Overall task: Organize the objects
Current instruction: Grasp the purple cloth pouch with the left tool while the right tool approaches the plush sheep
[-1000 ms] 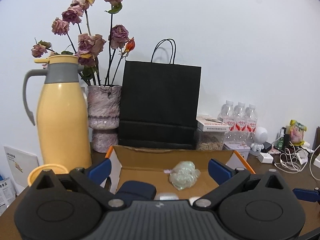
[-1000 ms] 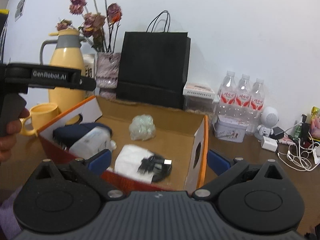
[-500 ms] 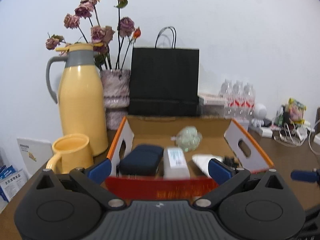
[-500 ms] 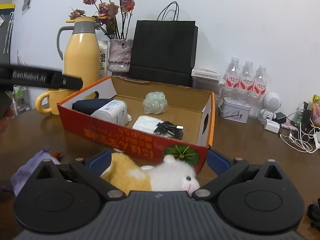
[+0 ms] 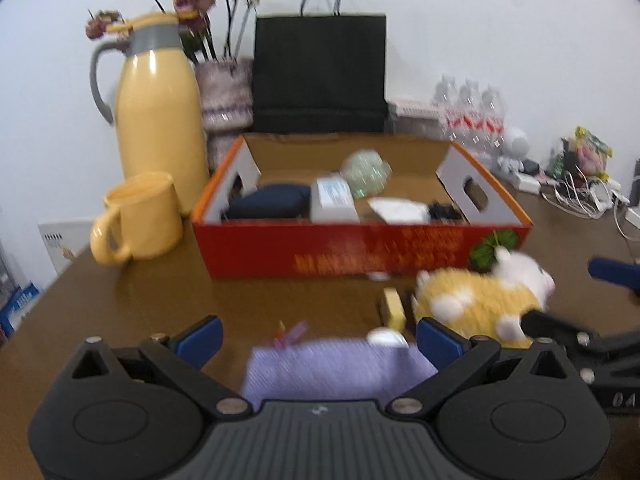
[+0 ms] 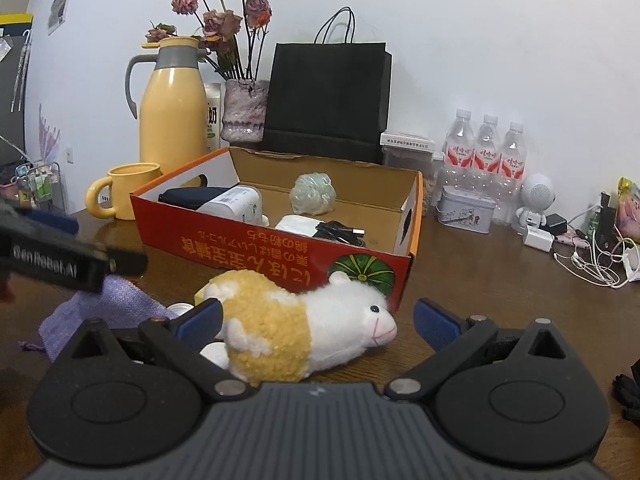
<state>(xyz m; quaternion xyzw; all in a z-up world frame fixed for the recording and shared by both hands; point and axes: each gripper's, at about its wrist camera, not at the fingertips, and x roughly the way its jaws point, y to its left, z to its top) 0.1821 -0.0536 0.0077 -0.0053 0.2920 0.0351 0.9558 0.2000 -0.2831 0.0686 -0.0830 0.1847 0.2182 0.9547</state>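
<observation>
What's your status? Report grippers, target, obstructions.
Both grippers open, empty. Right gripper lined up on plush toy, in front of red box. Left gripper over purple cloth. Nothing blocking.

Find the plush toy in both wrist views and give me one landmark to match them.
Left wrist: plush toy lower right, on the table in front of the red box's right corner.
Right wrist: plush toy bottom centre, between the open right gripper fingers.
Shared landmark: red box directly behind it.
</observation>
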